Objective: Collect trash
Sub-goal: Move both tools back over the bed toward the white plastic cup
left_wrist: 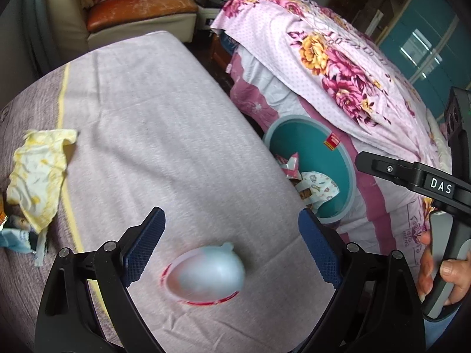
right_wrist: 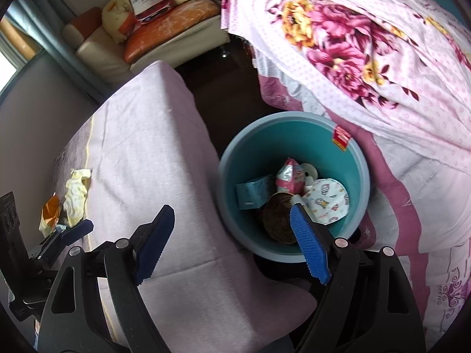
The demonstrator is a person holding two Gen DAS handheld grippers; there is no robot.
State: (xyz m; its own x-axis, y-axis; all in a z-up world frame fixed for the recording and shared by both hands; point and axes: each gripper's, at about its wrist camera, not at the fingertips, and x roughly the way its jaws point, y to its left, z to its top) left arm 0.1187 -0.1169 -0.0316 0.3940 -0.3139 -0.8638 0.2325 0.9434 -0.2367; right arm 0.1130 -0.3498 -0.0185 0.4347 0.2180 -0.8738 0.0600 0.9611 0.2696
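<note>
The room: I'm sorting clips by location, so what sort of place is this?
Probably a bedroom or living space in a home: a floral bedspread draped over a bed, a worn armchair at the back, and a teal trash bin on the floor.

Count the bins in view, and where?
1. A teal bin stands on the floor between the pink-covered table and the floral bed, already holding trash. Others may be hidden outside the views.

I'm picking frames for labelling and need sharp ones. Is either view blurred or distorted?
Left wrist view: the pale cup between the open left claw is smeared; fisheye bends the bed edge. Right wrist view: the teal bin and its trash read fairly sharp; edges vignette dark.
</note>
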